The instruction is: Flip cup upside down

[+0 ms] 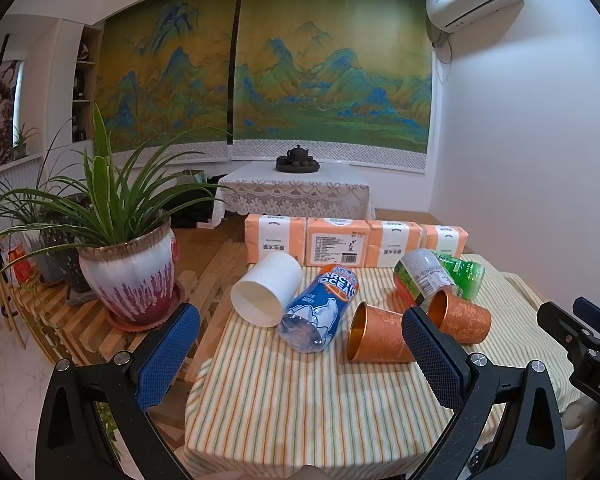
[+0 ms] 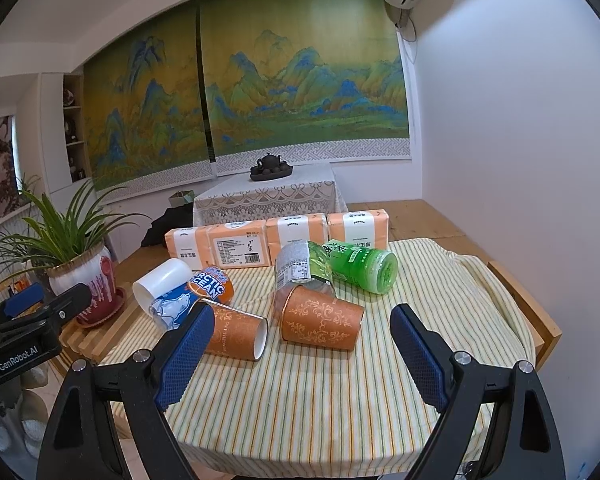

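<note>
While both tongs hang spread over the near edge of the table (image 1: 300, 412), nothing is gripped.

Left to right on the striped cloth:
- potted plant (image 1: 130, 268) off the cloth's left side, on wooden slats
- white cup (image 1: 266, 294) on its side, mouth toward the camera, touching the water bottle
- water bottle (image 1: 320, 312) with blue "Arctic Ocean" label, lying down, orange end pointing away
- orange cup (image 1: 376, 334) on its side, gold inside visible in the left wrist view, white base toward the right wrist camera
- second orange cup (image 1: 462, 318) also on its side, just right of the first, resting against the silver-labelled bottle
- silver-labelled bottle (image 2: 300, 268) lying behind it
- green bottle (image 2: 360, 266) lying down, touching the silver-labelled one, base toward the right

Tissue packs (image 1: 352, 242), four in a row, stand along the far edge behind all of this.

Left tongs (image 1: 300, 354): blue pads wide apart, holding nothing, first orange cup seen between them but farther out. Right tongs (image 2: 304, 354): also wide apart and holding nothing, second orange cup framed between the pads, left pad overlapping the first cup in view; contact cannot be told.
</note>
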`<state>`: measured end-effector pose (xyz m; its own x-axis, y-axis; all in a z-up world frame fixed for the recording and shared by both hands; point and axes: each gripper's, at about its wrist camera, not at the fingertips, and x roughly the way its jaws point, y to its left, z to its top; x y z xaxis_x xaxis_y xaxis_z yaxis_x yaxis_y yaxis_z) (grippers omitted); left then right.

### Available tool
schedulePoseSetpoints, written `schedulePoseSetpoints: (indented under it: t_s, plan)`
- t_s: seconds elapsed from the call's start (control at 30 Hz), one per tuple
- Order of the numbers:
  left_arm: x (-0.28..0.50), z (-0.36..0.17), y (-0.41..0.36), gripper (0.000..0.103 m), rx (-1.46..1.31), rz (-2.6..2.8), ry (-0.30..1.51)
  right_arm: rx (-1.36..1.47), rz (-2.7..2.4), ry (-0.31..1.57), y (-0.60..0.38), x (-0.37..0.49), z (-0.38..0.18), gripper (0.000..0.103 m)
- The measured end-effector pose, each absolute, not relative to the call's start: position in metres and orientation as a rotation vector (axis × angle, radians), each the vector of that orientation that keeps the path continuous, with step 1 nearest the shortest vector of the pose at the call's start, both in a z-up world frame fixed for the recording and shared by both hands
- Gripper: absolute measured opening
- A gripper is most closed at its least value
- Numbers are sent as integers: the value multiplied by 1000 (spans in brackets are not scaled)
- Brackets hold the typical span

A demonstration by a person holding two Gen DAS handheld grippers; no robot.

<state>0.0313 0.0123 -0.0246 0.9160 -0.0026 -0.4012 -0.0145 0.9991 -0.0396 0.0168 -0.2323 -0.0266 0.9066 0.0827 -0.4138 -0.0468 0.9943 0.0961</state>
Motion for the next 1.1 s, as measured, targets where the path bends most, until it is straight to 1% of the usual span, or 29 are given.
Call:
schedulePoseSetpoints:
  t_s: [0.47,0.7,0.8,0.97,1.1]
  plan:
    - [49,-35,9,102,-44,-11,455,92,64,459,-240,33,-32,87]
    - [58,-41,8,102,-43,-20,480,60,104,484,-242,62,-26,87]
    - [60,-43,11,102,-48,-18,486,26,142,525,-239,87,-22,92]
    - [61,-46,18,102,-60,1,492,-30,199,633,-234,141,-23,92]
    - [63,-48,26,102,-73,18,501,-23,218,734,-235,184,-31,92]
